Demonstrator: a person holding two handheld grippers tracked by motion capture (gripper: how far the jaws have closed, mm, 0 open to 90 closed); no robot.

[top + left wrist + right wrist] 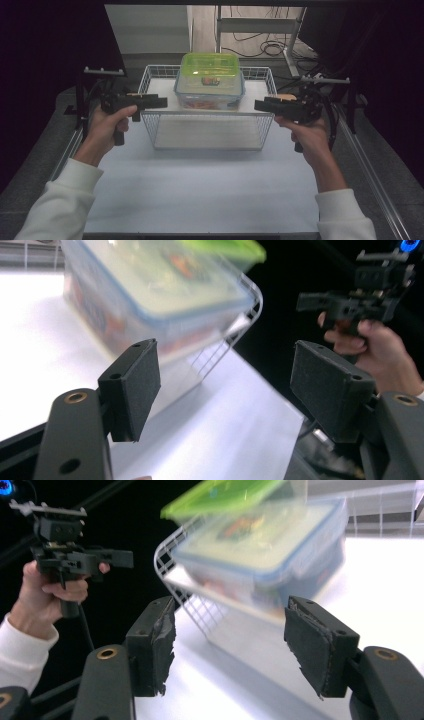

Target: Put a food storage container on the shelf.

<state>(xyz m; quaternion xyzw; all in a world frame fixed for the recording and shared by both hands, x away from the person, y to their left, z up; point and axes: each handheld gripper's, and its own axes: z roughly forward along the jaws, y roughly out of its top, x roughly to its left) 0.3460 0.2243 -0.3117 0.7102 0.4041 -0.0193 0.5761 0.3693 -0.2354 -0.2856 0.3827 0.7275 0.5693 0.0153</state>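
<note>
Wire basket (150, 131) holds stacked boxes (209, 85).

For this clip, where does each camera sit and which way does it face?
High view: above the person's side, looking forward and down at the table, wire basket and stacked boxes; both forearms, hands, left gripper and right gripper show.
Left gripper view: on the left gripper, looking along its open jaws across the basket's front at the boxes; the right hand shows beyond.
Right gripper view: on the right gripper, facing the opposite way; the left hand shows.
Shared: the gripper views both show the boxes and each other's gripper.
</note>
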